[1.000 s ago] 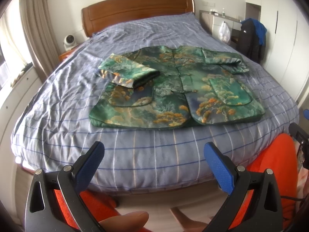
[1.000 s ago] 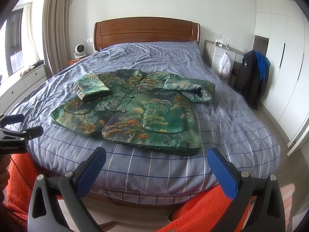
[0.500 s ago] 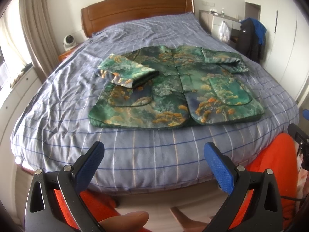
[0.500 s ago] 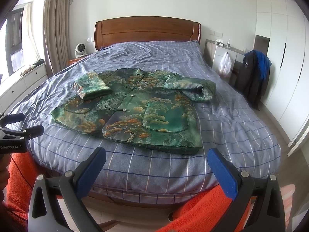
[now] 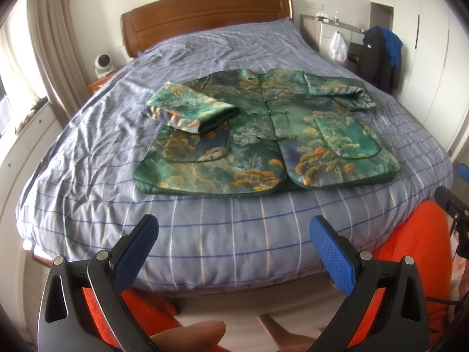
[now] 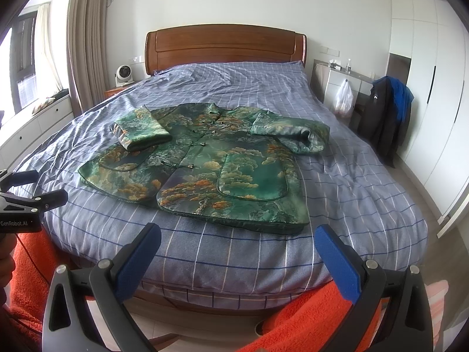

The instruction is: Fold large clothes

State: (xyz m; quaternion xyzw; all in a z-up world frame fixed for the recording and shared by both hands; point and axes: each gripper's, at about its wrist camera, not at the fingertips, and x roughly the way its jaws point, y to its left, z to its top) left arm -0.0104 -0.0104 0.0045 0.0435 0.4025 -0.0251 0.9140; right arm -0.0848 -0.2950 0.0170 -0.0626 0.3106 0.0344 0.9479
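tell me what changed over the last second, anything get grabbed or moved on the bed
Almost nothing. Both views shift only slightly, so the hands barely drifted. Nothing was grabbed or released: the left gripper and right gripper stay open and empty, short of the bed. The green jacket lies just as before, both sleeves folded in.

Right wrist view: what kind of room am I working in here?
A home bedroom, most likely: a large bed with a wooden headboard, white wardrobes along the wall, and the green patterned jacket laid out on the checked cover.
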